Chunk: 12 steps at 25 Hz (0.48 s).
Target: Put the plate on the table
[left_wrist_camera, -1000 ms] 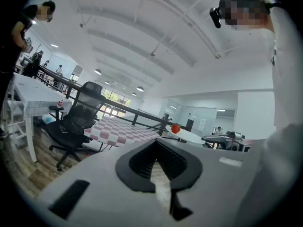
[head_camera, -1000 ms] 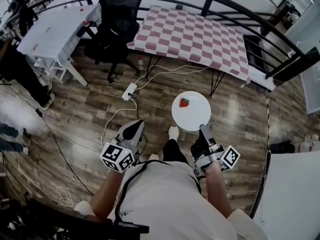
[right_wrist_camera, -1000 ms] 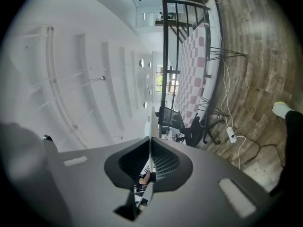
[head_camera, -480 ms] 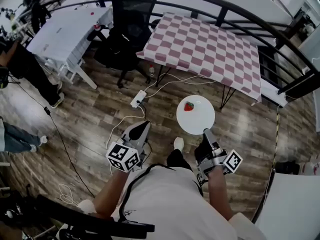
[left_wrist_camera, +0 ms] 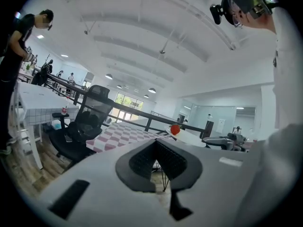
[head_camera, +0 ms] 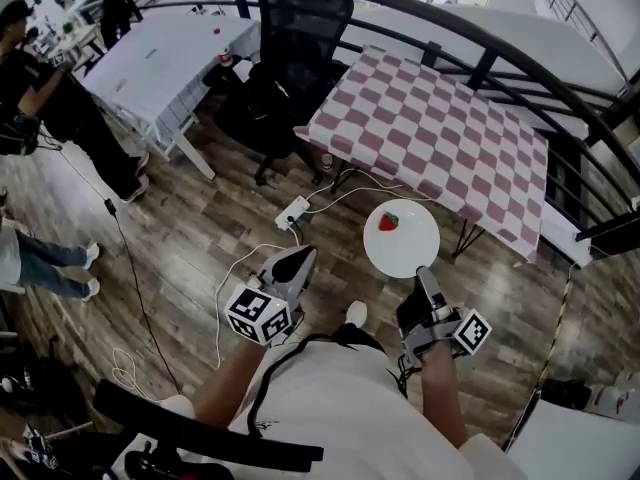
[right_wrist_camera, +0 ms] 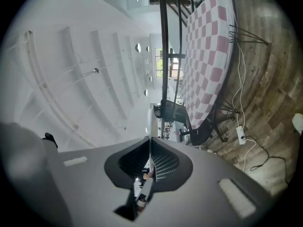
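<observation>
A white plate [head_camera: 402, 240] carries a strawberry [head_camera: 388, 222] and hangs above the wooden floor, just short of the table with the red-and-white checked cloth [head_camera: 440, 133]. My right gripper [head_camera: 421, 272] is shut on the plate's near rim. In the right gripper view the plate shows only as a thin white edge between the jaws of that gripper [right_wrist_camera: 149, 144]. My left gripper [head_camera: 299, 256] is to the left of the plate, apart from it, shut with nothing in it. The left gripper view has the plate [left_wrist_camera: 191, 136] to the right of the closed jaws.
A black office chair [head_camera: 288, 63] stands at the checked table's left end, with a white table [head_camera: 165, 63] beyond it. A black railing [head_camera: 470, 53] arcs behind. A power strip [head_camera: 293, 211] and cables lie on the floor. People stand at the left [head_camera: 55, 98].
Both grippers and the plate have moved forward toward the checked table, which now sits nearer and lower in the head view. The plate stays level in the right gripper.
</observation>
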Each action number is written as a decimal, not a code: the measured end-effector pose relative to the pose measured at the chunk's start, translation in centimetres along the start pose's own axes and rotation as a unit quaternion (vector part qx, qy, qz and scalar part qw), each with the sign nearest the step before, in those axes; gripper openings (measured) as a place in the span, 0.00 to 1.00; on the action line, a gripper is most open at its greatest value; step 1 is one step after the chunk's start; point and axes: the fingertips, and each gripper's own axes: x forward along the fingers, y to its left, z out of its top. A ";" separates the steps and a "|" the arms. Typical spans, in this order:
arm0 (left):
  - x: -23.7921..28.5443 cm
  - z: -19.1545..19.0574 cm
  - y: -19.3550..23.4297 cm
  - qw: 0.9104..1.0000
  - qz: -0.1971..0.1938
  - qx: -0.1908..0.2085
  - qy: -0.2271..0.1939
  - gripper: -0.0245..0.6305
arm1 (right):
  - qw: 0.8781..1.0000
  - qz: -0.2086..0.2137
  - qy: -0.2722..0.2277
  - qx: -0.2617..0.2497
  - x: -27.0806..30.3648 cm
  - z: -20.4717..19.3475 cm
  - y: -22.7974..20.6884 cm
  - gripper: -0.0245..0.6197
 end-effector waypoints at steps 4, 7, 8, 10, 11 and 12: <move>3.6 0.7 -0.5 1.000 0.010 0.001 -0.002 0.05 | 1.000 -0.001 0.014 0.000 1.7 3.6 -0.4 0.07; 6.0 1.1 -0.8 1.000 0.015 0.000 -0.004 0.05 | 1.000 -0.003 0.022 0.002 2.6 5.7 -0.8 0.07; 6.6 1.2 -0.8 1.000 0.017 0.001 -0.004 0.05 | 1.000 -0.003 0.024 0.004 2.8 6.3 -0.9 0.07; 7.9 1.1 -0.9 1.000 0.021 0.002 -0.001 0.05 | 1.000 -0.004 0.028 0.006 3.2 7.4 -1.2 0.07; 8.5 1.0 -1.0 1.000 0.023 0.002 0.001 0.05 | 0.999 -0.005 0.031 0.006 3.3 8.0 -1.5 0.07; 9.1 0.9 -1.0 1.000 0.025 0.003 0.002 0.05 | 0.999 -0.005 0.034 0.006 3.5 8.5 -1.6 0.07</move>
